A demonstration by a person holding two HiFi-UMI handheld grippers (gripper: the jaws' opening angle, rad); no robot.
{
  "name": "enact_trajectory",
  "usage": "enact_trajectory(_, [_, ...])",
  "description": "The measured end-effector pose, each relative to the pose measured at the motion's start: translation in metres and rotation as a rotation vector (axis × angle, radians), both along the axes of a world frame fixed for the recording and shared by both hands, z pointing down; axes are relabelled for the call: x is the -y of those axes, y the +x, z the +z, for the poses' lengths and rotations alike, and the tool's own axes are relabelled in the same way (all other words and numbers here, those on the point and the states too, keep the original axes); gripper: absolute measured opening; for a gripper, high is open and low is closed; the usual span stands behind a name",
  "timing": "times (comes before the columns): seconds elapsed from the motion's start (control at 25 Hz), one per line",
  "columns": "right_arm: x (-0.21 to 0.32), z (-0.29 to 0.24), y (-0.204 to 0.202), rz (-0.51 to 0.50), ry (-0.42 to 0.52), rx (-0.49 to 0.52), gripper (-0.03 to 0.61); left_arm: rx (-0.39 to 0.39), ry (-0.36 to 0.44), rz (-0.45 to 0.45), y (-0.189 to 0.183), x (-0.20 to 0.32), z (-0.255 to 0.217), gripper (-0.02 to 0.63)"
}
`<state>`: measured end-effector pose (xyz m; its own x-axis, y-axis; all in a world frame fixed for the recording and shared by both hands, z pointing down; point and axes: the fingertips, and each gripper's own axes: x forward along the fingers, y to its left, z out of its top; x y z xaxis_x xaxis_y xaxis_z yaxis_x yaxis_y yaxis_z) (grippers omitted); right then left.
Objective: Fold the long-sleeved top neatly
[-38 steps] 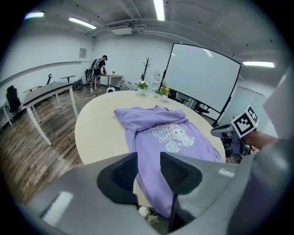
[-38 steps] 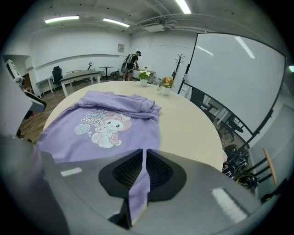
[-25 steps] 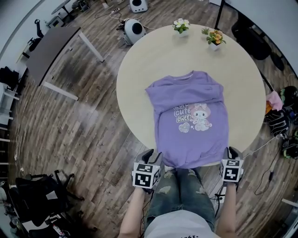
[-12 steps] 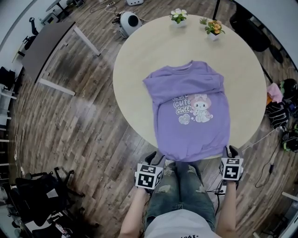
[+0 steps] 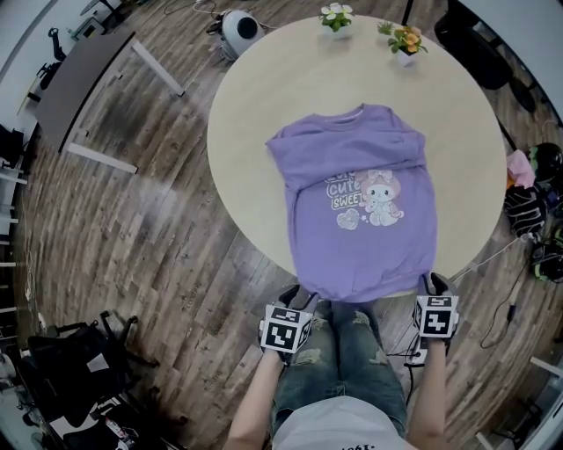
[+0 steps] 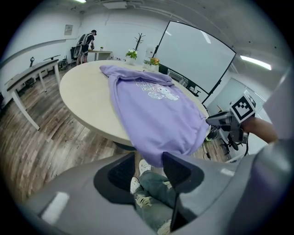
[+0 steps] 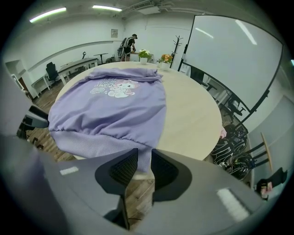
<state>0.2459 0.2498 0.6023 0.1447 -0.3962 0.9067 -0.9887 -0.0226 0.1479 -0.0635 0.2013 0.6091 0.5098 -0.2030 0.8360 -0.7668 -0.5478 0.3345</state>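
Room: we look down on a wooden floor (image 5: 132, 246) and a round pale table (image 5: 264, 88).
Left gripper (image 6: 151, 161): its jaws stand apart. The near-left hem corner of the top (image 5: 361, 202) hangs between their tips, and we judge it is not pinched.
Right gripper (image 7: 143, 156): it is clenched on the ribbed hem at the near-right corner, with a strip of cloth running down between the jaws.
Top: it lies flat and print-up on the near half of the table, collar far. The hem spills over the near edge above our knees (image 5: 343, 360).
Why so: with a gripper at each hem corner, we judge the hem can be lifted evenly and carried towards the collar. The overhang gives the jaws room to get under the cloth.
Farther off: two flower pots (image 5: 335, 18) (image 5: 405, 44) stand at the far edge, well apart from the top.
Change: both grippers stay at the same corners. Table and top sit higher in the head view, likely from our head shifting. The cloth lies as before.
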Motion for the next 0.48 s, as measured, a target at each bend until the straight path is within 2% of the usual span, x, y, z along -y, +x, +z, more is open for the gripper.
enact_trajectory(0.28, [-0.0031,0.0032,-0.0008,-0.011,-0.030,-0.004,0.119,-0.005,-0.011,0.010,0.0034,0.0021,0.0047,0.177])
enact_trajectory(0.48, [-0.0045,0.0050,-0.0007,0.028,-0.020,0.022,0.118,-0.006,0.006,-0.005,0.0036,0.0027,0.0029,0.089])
